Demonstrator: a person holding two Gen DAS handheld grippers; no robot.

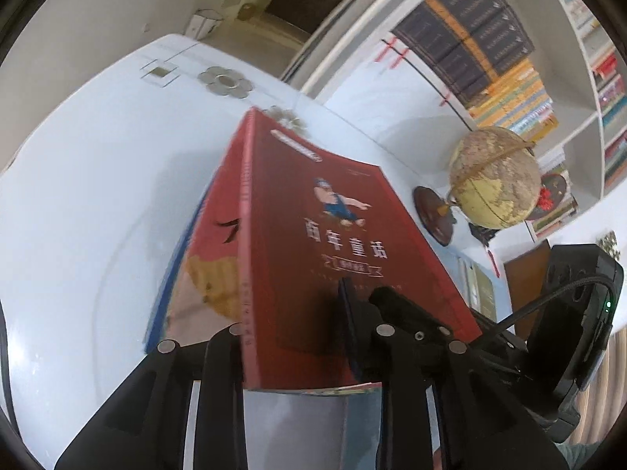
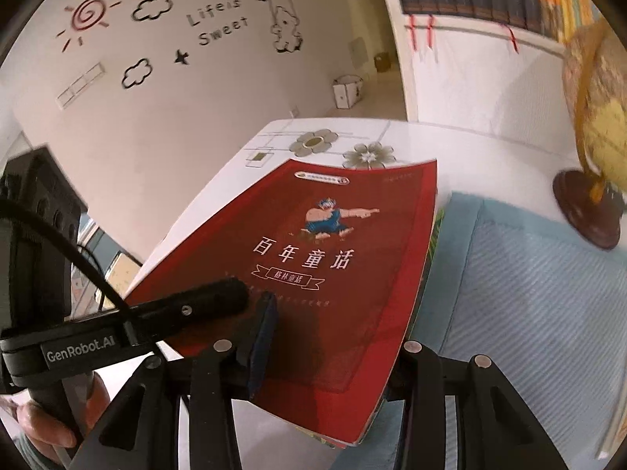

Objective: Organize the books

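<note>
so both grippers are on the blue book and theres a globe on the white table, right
Not quite: the book on top, under both grippers, has a red cover, not blue, as the right wrist view shows. The globe does stand on the white table.

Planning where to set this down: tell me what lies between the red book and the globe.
In the right wrist view, between the red book and the globe lies a light blue striped cloth on the white table.

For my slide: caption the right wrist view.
Both tools grip a red storybook over a white table beside a globe.
</note>
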